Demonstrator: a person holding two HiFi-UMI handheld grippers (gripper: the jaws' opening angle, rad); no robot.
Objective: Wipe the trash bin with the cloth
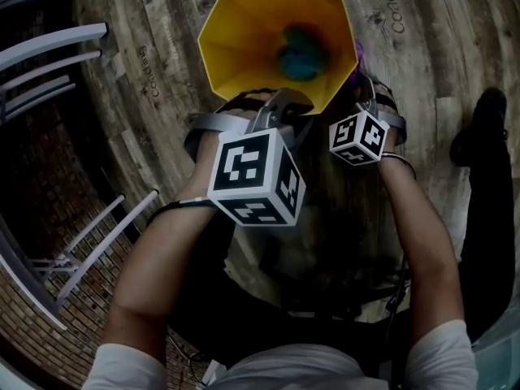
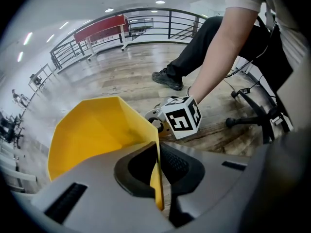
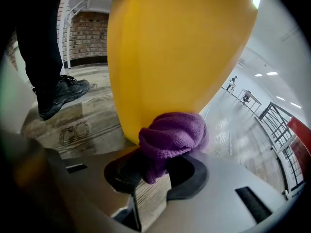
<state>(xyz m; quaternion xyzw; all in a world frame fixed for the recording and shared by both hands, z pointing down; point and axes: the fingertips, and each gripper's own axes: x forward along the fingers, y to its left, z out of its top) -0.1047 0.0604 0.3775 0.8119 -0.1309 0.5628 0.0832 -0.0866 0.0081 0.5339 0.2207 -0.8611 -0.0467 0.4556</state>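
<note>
Wooden floor [image 1: 422, 71] under the yellow trash bin [image 1: 244, 31]; I had my left tool [image 2: 158, 174] clamped on its rim wall, my right tool [image 3: 155, 171] gripping the purple cloth [image 3: 172, 135] at its outer side.

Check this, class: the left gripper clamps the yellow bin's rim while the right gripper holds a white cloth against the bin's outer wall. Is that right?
Not quite: the cloth is purple, not white, as the right gripper view shows. The rest stands: the left gripper clamps the rim of the yellow bin, and the right gripper holds the cloth against its outer wall.
</note>
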